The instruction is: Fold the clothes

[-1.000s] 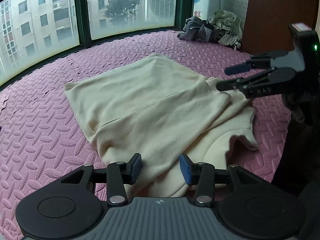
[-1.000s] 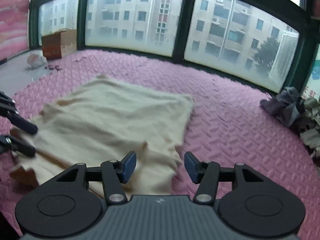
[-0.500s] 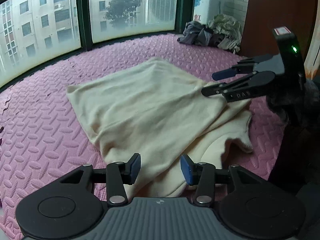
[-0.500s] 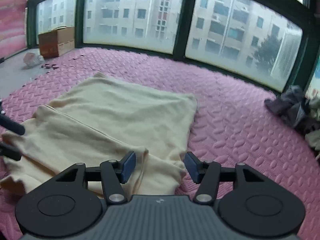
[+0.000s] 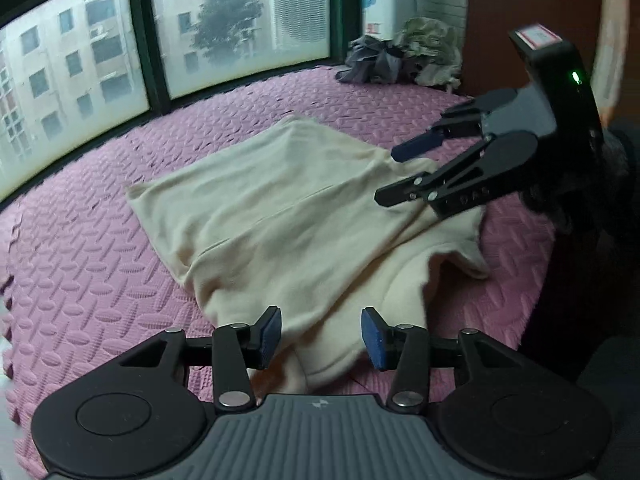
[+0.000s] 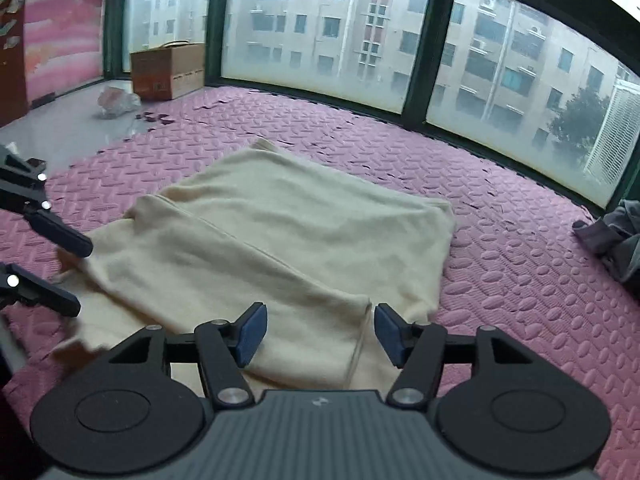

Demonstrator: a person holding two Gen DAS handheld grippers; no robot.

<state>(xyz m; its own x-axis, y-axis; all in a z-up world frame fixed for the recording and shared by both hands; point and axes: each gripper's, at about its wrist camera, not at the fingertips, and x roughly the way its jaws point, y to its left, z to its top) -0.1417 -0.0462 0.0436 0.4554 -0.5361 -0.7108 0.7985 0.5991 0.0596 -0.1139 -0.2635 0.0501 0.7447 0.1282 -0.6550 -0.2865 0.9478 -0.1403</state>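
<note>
A cream garment (image 5: 288, 216) lies partly folded on the pink foam mat (image 5: 80, 264), one layer laid over another. My left gripper (image 5: 320, 338) hovers open over the garment's near end, nothing between its blue pads. My right gripper (image 5: 396, 178) shows at the right of the left wrist view, open above the garment's far right edge. In the right wrist view the same cream garment (image 6: 280, 240) spreads ahead, and my right gripper (image 6: 318, 334) stands open just above a folded corner. The left gripper (image 6: 76, 276) enters at the left edge, open over the garment's end.
A heap of grey and pale clothes (image 5: 400, 60) sits by the window corner. A cardboard box (image 6: 168, 70) and a plastic bag (image 6: 118, 100) rest on bare floor beyond the mat. Dark window frames ring the mat. A brown cabinet (image 5: 520, 20) stands at the right.
Both grippers have lifted and drawn back from the garment, staying open. The folded top layer now lies settled on the mat.
</note>
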